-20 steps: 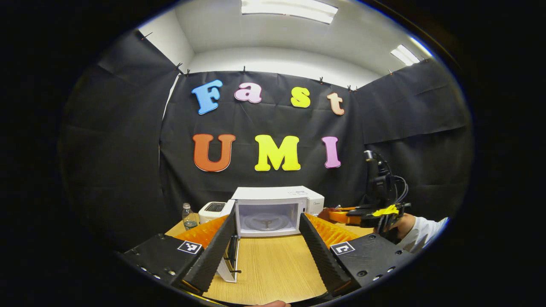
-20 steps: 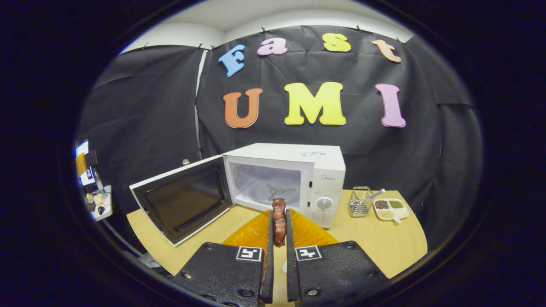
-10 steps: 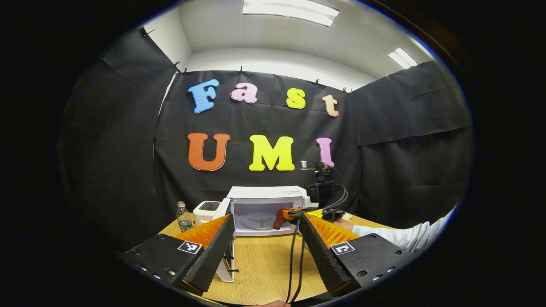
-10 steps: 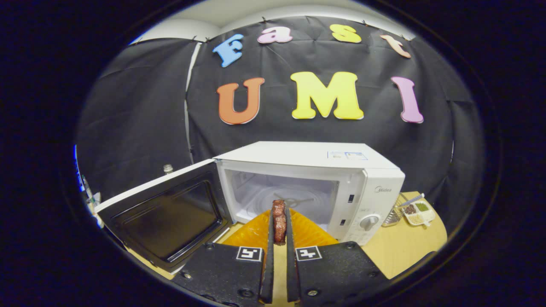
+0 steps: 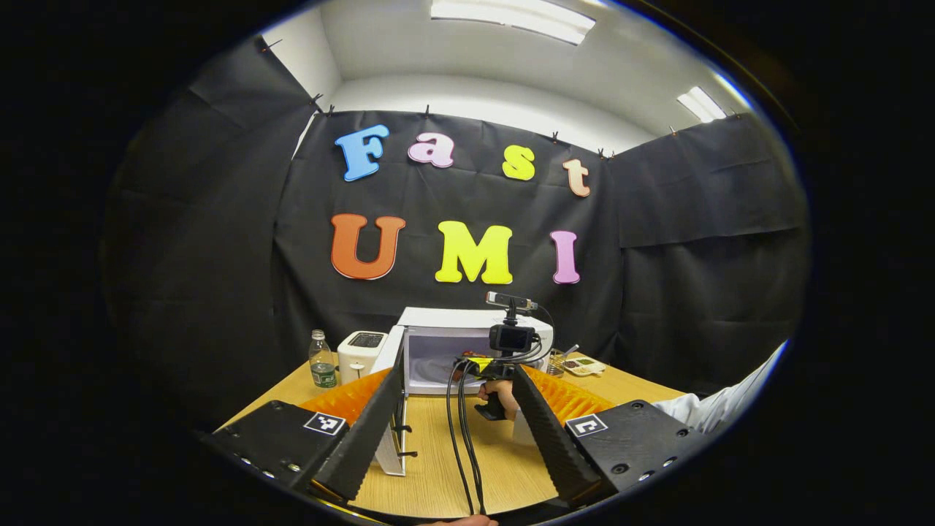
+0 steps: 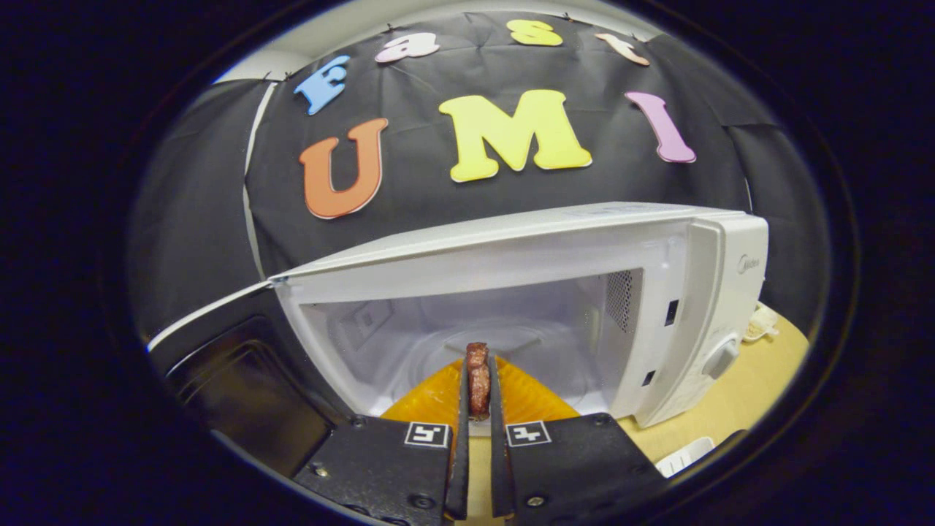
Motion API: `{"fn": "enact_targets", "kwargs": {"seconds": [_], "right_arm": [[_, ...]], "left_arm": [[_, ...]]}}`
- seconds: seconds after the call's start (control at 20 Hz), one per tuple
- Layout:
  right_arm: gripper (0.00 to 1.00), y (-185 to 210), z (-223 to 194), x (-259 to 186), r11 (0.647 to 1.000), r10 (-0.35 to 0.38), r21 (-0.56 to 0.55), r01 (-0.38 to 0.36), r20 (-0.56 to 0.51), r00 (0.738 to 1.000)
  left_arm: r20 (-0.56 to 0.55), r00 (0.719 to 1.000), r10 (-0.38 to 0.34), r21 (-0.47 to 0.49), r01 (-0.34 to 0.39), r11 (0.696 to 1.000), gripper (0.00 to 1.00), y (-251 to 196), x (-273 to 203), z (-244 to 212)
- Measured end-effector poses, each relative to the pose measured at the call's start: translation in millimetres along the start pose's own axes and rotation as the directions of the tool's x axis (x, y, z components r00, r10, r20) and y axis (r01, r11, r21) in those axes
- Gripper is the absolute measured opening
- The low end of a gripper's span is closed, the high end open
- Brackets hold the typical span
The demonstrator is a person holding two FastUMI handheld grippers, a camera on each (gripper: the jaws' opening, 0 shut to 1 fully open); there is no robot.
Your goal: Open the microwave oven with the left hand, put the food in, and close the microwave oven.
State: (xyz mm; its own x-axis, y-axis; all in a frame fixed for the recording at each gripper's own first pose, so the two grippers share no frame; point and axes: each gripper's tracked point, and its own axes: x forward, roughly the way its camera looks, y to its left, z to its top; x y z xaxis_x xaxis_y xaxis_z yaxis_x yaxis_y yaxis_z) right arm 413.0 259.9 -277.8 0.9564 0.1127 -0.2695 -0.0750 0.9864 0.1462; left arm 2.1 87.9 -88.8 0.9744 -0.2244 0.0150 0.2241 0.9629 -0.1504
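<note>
Right gripper [image 6: 476, 409] clamped narrow on the food [image 6: 478, 376], a brown strip held upright between the fingers, long axis vertical. Microwave [image 6: 679, 307] cavity lies dead ahead of the food, mouth wide; door [image 6: 241, 365] swung out to the left. Food sits at the cavity's threshold, floor just below and beyond. Judgement: next move is straight forward, then down. Left gripper [image 5: 456, 431] spread wide, holding nothing, well back over the table [image 5: 431, 475]; door edge nearer it than the right gripper.
</note>
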Motion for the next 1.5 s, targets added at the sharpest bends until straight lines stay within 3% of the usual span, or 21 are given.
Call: {"fn": "enact_targets", "kwargs": {"seconds": [0.3, 0.45, 0.5, 0.55, 0.6, 0.65, 0.9, 1.05, 1.1, 1.15, 1.2, 1.25, 1.3, 1.35, 1.4, 1.45, 1.5], "right_arm": [[0.16, -18.9, 6.3, 44.4, 0.987, -0.088, 0.143, 0.077, 0.067, 0.994], [0.16, -25.6, 7.5, 60.4, 0.987, -0.119, 0.124, 0.106, 0.104, 0.987], [0.07, -24.9, 6.5, 65.4, 0.989, -0.122, 0.101, 0.111, 0.117, 0.986], [0.16, -24.6, 4.9, 69.0, 0.99, -0.126, 0.076, 0.117, 0.13, 0.984], [0.07, -24.5, 2.9, 70.9, 0.991, -0.126, 0.058, 0.119, 0.138, 0.982], [0.17, -25.7, 0.7, 72.7, 0.991, -0.131, 0.044, 0.126, 0.143, 0.981], [0.24, -28.8, -11.1, 77.9, 0.986, -0.164, -0.008, 0.165, 0.106, 0.981], [0.35, -33.9, -16.6, 75.5, 0.974, -0.214, -0.054, 0.219, 0.085, 0.973], [0.37, -34.9, -18.9, 74.3, 0.968, -0.235, -0.077, 0.241, 0.077, 0.969], [0.47, -36.4, -25.9, 74.4, 0.963, -0.248, -0.097, 0.252, 0.058, 0.967], [0.58, -36.6, -30.3, 72.2, 0.961, -0.253, -0.104, 0.256, 0.045, 0.967], [0.69, -35.5, -36.3, 70.2, 0.962, -0.251, -0.107, 0.253, 0.024, 0.968], [0.69, -36.0, -41.4, 66.9, 0.963, -0.253, -0.095, 0.253, 0.008, 0.967], [0.77, -33.6, -41.8, 61.9, 0.965, -0.25, -0.083, 0.249, 0.003, 0.968], [0.73, -30.3, -41.7, 57.0, 0.968, -0.238, -0.089, 0.236, -0.003, 0.971], [0.81, -28.3, -41.1, 51.0, 0.969, -0.228, -0.102, 0.226, 0.0, 0.974], [0.93, -24.4, -41.6, 45.1, 0.97, -0.212, -0.122, 0.21, -0.008, 0.977]], "left_arm": [[-0.028, 0.999, 0.017, -0.02, -0.018, 1.0, 0.93, 15.4, 1.2, -11.0], [-0.029, 0.999, 0.023, -0.024, -0.024, 0.999, 0.93, 22.3, 0.8, -15.4], [-0.028, 0.999, 0.021, -0.024, -0.022, 0.999, 0.93, 22.7, 1.8, -16.0], [-0.024, 0.999, 0.026, -0.023, -0.027, 0.999, 0.93, 25.1, 1.6, -16.5], [-0.015, 0.999, 0.038, -0.021, -0.039, 0.999, 0.93, 30.7, 1.5, -14.4], [-0.011, 0.999, 0.053, -0.025, -0.053, 0.998, 0.93, 36.2, 1.9, -13.5], [-0.029, 0.997, 0.071, -0.032, -0.072, 0.997, 0.93, 40.9, 0.9, -20.1], [-0.038, 0.996, 0.077, -0.038, -0.078, 0.996, 0.93, 41.4, -1.9, -20.9], [-0.041, 0.996, 0.08, -0.038, -0.082, 0.996, 0.81, 42.3, -1.6, -20.9], [-0.045, 0.996, 0.082, -0.038, -0.084, 0.996, 0.81, 42.5, -2.6, -21.1], [-0.048, 0.995, 0.088, -0.038, -0.09, 0.995, 0.93, 43.7, -4.2, -21.2], [-0.057, 0.994, 0.095, -0.037, -0.097, 0.995, 0.93, 46.1, -6.7, -22.9], [-0.064, 0.993, 0.101, -0.035, -0.103, 0.994, 0.93, 47.6, -8.4, -22.9], [-0.07, 0.992, 0.106, -0.033, -0.109, 0.994, 0.81, 49.1, -11.2, -24.9], [-0.074, 0.991, 0.115, -0.031, -0.117, 0.993, 0.81, 52.0, -13.1, -23.8], [-0.074, 0.99, 0.122, -0.03, -0.124, 0.992, 0.93, 54.2, -16.7, -23.2], [-0.074, 0.989, 0.127, -0.028, -0.129, 0.991, 0.93, 55.1, -20.5, -23.0]]}}
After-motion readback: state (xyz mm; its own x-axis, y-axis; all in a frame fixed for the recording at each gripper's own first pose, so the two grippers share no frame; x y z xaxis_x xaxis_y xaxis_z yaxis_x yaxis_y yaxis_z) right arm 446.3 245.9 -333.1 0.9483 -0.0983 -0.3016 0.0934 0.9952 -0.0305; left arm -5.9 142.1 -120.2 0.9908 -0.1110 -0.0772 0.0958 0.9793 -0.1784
